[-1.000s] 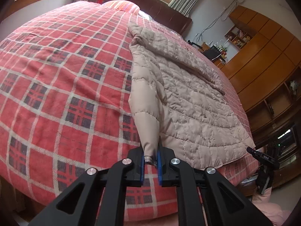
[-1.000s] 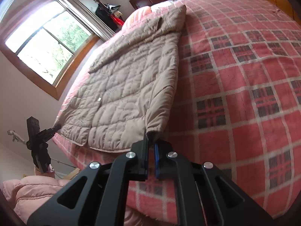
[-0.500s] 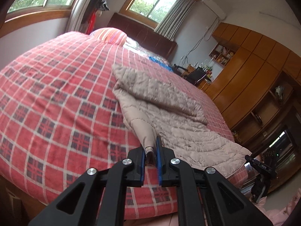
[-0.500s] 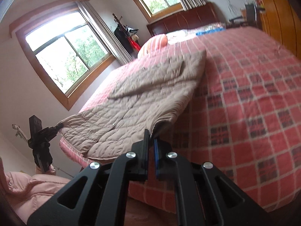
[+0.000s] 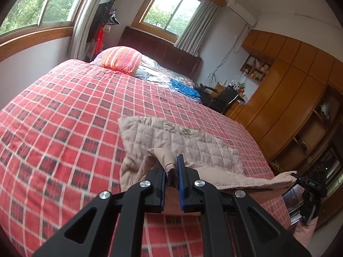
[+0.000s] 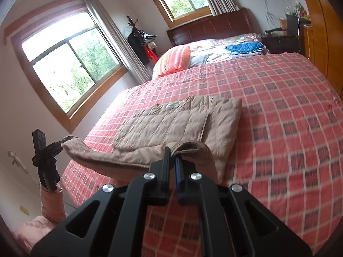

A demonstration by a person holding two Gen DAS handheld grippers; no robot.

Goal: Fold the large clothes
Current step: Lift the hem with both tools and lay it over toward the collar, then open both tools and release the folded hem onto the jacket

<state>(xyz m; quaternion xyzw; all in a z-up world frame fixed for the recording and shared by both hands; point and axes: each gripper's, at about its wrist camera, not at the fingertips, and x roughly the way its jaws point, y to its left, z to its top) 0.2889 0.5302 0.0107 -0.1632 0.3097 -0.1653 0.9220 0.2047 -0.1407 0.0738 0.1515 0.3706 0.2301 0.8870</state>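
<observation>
We're mid-fold on the beige quilted jacket (image 5: 182, 141), which lies on the bed (image 5: 64, 128) w/ its collar end toward the headboard. The bottom hem is lifted off the bedspread and slung between both grippers. Left gripper (image 5: 171, 184): jaws clamped on one hem corner. Right gripper (image 6: 171, 171): jaws clamped on the other corner, cloth bunched over the tips. Judging by the lie, sleeves look already tucked in, since the body reads as a plain rectangle; what's left, we reckon, is carrying the hem up to the collar, laying it down, maybe one more fold.

Surface: red plaid bedspread, broad and soft, lots of free room beside the jacket. Room, big to small: wooden wardrobe wall (image 5: 289, 81), two windows, dark headboard (image 6: 210, 30), striped orange pillow (image 5: 122, 59), folded blue cloth (image 6: 244, 48), coat rack (image 6: 139, 36) by the curtain.
</observation>
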